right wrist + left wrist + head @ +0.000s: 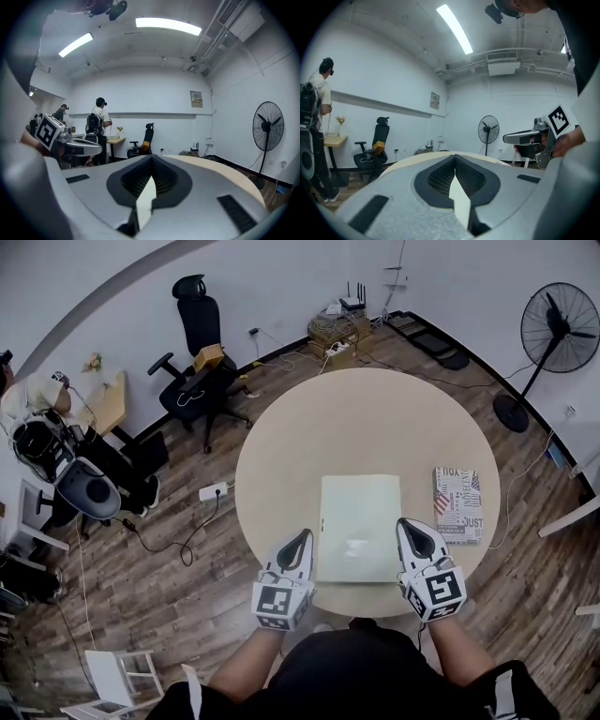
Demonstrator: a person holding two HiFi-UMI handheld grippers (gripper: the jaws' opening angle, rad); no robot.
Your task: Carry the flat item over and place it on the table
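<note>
Closest below, the pale green flat item is being pinched at its left edge by the left claw and at its right edge by the right claw. It is being held over the round counter's near part, beside a printed booklet.

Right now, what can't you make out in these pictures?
- Head view: whether the sheet rests on the table or hangs just above it; the steep angle hides any gap.
- Gripper views: the jaws cover all but the sheet's edge.
- Head view: most of the book's print is too small.
</note>
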